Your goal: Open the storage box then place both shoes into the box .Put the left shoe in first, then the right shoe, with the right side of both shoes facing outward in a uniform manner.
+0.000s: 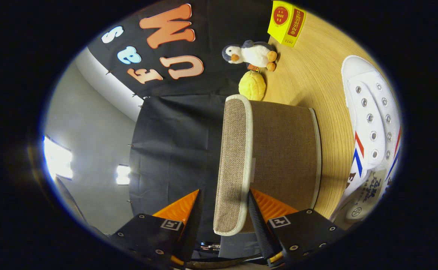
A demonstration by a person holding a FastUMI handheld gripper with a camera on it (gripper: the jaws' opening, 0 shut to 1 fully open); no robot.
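The view is rolled on its side, so the wooden table runs up the right. The brown fabric storage box stands on it. Its lid, brown with a pale trimmed rim, lies on top, and its near edge reaches down between my fingers. My gripper is open and straddles that lid edge. The right finger lies against the lid's rim, on the box side. A dark gap separates the left finger from the lid. Beyond the box lies a white shoe with red and blue stripes, its opening towards me.
A penguin plush, a round yellow toy and a yellow carton sit on the table past the box. Black cloth hangs behind, with a grey wall and bright lamps to the left.
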